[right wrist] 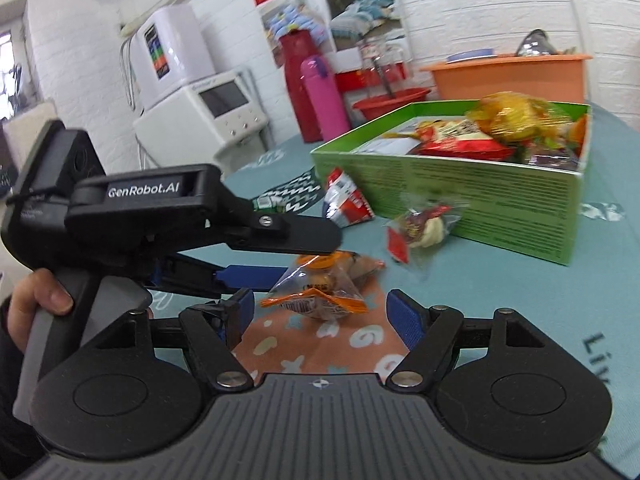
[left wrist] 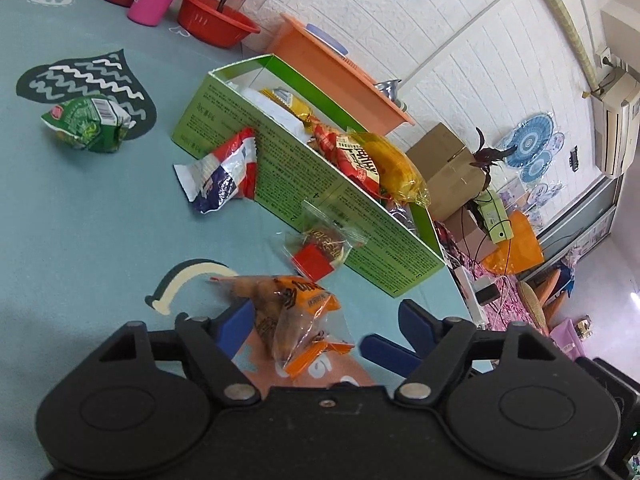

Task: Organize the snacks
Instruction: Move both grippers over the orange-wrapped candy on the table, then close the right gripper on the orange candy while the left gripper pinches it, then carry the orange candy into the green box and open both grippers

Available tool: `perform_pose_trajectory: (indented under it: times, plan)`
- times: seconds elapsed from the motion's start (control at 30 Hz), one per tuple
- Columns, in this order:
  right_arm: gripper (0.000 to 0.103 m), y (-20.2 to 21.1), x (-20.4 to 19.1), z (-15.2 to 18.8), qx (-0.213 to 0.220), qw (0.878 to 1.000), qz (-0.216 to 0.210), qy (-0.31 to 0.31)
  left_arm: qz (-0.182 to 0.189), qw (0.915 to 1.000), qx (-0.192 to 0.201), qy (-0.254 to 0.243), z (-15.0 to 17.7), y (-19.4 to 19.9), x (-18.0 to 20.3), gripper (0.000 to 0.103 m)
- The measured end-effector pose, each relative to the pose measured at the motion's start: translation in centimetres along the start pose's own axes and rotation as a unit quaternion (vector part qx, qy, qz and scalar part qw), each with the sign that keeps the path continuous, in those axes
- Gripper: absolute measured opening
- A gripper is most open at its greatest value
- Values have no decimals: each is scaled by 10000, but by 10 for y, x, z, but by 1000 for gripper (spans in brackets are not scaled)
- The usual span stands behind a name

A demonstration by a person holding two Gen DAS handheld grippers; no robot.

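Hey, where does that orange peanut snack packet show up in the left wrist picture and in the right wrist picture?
Left wrist view: the orange snack packet lies low and centre on the teal cloth, between the open fingers of the left gripper.
Right wrist view: the packet sits just below centre, ahead of the open right gripper.
Shared landmark: the green box behind it, holding snacks.

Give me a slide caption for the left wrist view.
Open left hand-held gripper straddles an orange snack packet beside a green box of snacks.
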State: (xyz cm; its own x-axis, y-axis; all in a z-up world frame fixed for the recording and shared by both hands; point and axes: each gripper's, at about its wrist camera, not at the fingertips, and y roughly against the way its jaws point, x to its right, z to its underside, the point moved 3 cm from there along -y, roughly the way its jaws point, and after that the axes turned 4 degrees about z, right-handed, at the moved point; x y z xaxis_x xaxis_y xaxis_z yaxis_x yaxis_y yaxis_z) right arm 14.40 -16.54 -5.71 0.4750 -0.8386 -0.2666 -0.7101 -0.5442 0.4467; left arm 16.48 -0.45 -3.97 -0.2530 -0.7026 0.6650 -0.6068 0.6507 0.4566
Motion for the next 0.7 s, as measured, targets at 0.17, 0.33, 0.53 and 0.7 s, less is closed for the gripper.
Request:
perform_pose_trajectory:
  times: [0.17, 0.33, 0.53, 0.7]
  plan:
    - [103, -19, -1, -5, -162, 9996, 88, 213, -75, 9998, -205, -3, 0, -13, -8, 56]
    - [45, -23, -3, -1, -313, 9991, 88, 274, -147, 9997, -200, -67, 1, -18, -11, 31]
    - [35, -6, -6, -2, -81, 9995, 77, 303, -40, 9998, -86, -158, 2, -5, 0, 31]
    - [32, 8, -14, -17, 323, 9979, 135, 543, 47, 9987, 166, -488, -11, 9, 24, 31]
